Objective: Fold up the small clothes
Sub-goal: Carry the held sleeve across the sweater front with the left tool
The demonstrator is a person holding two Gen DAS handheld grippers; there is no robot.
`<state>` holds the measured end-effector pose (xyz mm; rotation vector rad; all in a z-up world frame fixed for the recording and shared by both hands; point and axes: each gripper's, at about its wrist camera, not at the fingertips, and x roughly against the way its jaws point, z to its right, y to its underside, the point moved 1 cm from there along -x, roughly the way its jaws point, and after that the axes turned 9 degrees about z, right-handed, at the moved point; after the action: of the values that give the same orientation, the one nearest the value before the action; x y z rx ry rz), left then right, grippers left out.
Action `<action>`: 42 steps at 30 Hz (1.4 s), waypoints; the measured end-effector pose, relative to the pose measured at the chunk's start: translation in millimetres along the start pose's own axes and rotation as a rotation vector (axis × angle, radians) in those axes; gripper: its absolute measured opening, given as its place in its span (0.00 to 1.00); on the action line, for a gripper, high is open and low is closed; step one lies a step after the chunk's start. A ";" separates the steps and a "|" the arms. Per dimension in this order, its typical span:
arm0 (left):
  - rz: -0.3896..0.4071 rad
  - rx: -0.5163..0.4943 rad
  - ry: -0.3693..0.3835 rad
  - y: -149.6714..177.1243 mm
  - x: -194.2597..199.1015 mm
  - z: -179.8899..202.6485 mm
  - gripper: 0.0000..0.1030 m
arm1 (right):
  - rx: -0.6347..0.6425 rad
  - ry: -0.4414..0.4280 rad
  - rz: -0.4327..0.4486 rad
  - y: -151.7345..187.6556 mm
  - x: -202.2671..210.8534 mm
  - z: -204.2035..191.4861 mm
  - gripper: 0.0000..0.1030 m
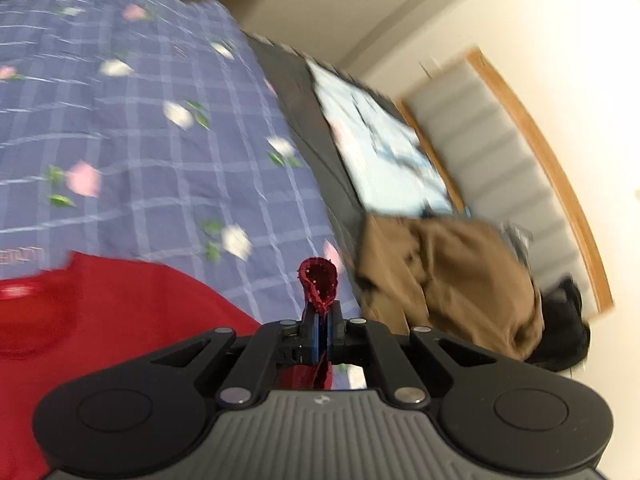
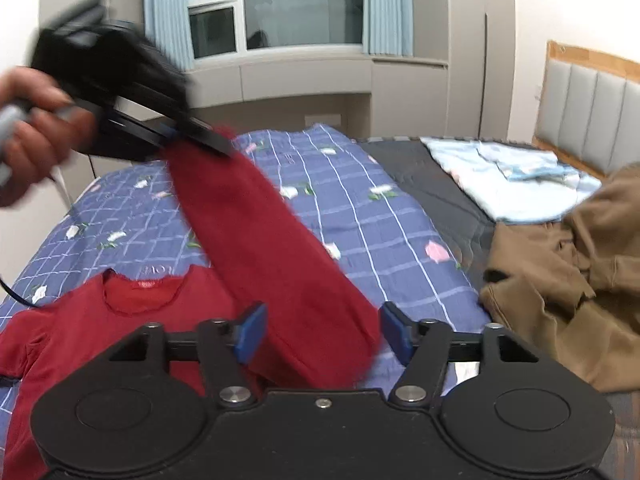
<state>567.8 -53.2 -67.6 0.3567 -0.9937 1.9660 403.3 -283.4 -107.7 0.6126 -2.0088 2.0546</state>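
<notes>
A small red long-sleeved shirt (image 2: 100, 320) lies on the blue checked bedspread (image 2: 360, 208), collar toward the window. My left gripper (image 1: 321, 332) is shut on the cuff of its sleeve (image 1: 318, 282), and in the right wrist view the left gripper (image 2: 192, 136) holds that sleeve (image 2: 272, 256) lifted, stretched up and to the left above the bed. My right gripper (image 2: 322, 332) is open, its blue pads (image 2: 252, 332) on either side of the sleeve's lower part, not closed on it. The shirt's body also shows in the left wrist view (image 1: 100, 312).
A crumpled tan garment (image 2: 560, 272) lies on the bed's right side. Folded pale blue clothes (image 2: 508, 184) sit on the dark sheet (image 2: 424, 176) near the padded headboard (image 2: 592, 100). A window with blue curtains (image 2: 280, 4) is beyond the bed's far end.
</notes>
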 end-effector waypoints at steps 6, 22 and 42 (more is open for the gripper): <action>0.120 0.038 -0.053 -22.7 61.9 -22.2 0.02 | -0.137 -0.023 -0.059 10.3 -15.0 1.0 0.72; 0.258 0.080 -0.101 -18.8 133.7 -48.3 0.02 | -0.477 -0.088 -0.187 30.0 -68.3 2.3 0.71; 0.352 0.142 -0.187 6.5 187.2 -102.2 0.02 | -0.282 -0.153 -0.362 -14.7 -203.8 -17.1 0.07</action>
<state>468.1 131.2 -27.8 0.4774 -1.0957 2.3629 589.0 -237.0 -181.2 1.0113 -2.0342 1.5273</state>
